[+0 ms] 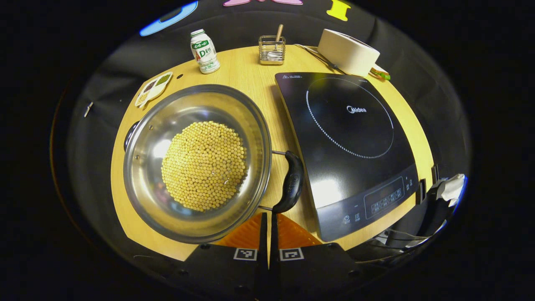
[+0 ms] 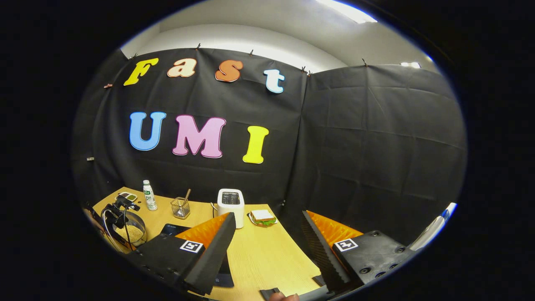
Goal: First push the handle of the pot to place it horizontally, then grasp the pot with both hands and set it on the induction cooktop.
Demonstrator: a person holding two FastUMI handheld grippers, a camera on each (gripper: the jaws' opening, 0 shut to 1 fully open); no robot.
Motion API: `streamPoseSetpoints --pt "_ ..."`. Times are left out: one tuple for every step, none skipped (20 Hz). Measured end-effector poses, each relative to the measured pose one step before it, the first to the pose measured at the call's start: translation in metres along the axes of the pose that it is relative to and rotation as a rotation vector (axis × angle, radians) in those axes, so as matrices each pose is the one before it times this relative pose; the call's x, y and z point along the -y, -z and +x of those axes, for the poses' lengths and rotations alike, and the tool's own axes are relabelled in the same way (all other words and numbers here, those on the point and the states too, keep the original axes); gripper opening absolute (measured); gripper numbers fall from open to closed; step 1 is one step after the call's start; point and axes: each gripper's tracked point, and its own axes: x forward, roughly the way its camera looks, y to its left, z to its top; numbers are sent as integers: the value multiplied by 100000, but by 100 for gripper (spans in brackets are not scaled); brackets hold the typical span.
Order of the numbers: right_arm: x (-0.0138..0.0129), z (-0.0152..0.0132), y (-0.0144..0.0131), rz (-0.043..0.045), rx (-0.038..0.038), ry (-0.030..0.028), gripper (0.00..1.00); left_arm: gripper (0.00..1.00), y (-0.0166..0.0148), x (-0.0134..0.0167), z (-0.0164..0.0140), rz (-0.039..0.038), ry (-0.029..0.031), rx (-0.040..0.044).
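A steel pot (image 1: 146,167) holding yellow beans (image 1: 203,165) sits on the wooden table (image 1: 246,71), left of the black induction cooktop (image 1: 351,142). Its black right handle (image 1: 292,182) hangs on two wire arms between the pot's rim and the cooktop. A second black handle (image 1: 128,134) shows on the far left of the rim. My left gripper (image 1: 268,214) is shut with nothing in it, its tips right at the lower end of the right handle. My right gripper (image 2: 267,228) is open, held high above the table's near right. From there the pot (image 2: 134,233) lies far to the left.
At the back of the table stand a small bottle (image 1: 205,52), a wire holder (image 1: 271,50) with a stick in it, a white toaster (image 1: 349,52) and a sandwich on a plate (image 2: 262,216). A small divided dish (image 1: 154,88) lies behind the pot. Cables hang off the right edge.
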Motion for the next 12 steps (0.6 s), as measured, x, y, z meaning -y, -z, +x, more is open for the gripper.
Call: streamPoseSetpoints --pt "187 296 148 270 -391 184 98 5 -510 104 146 -253 -301 415" --pt "244 306 94 269 -333 154 98 5 -294 147 171 -33 -441 269" --pt "116 225 85 317 -207 56 98 5 -429 94 129 246 -541 339" --pt "105 193 144 284 -241 -188 98 5 -520 69 160 163 -586 744" --pt "-11 239 107 50 -298 -317 98 5 -448 29 137 292 -612 225" --pt "-49 284 95 -167 -301 -308 98 5 -399 -16 95 354 -619 366" --pt "26 275 138 -188 -223 -201 98 5 -448 -65 180 230 -628 545" --pt "-55 252 10 -190 -190 -337 98 5 -358 16 172 -59 -519 372" --pt "-83 250 76 -172 -11 -256 98 5 -470 45 108 -95 -402 227" --pt "-89 252 9 -109 -103 -288 98 5 -414 34 243 10 -261 294" --pt "-171 198 -46 -96 -104 -406 98 5 -423 30 208 2 -239 275" --pt "-141 171 -36 -207 -15 -270 98 5 -463 -12 228 2 -205 282"
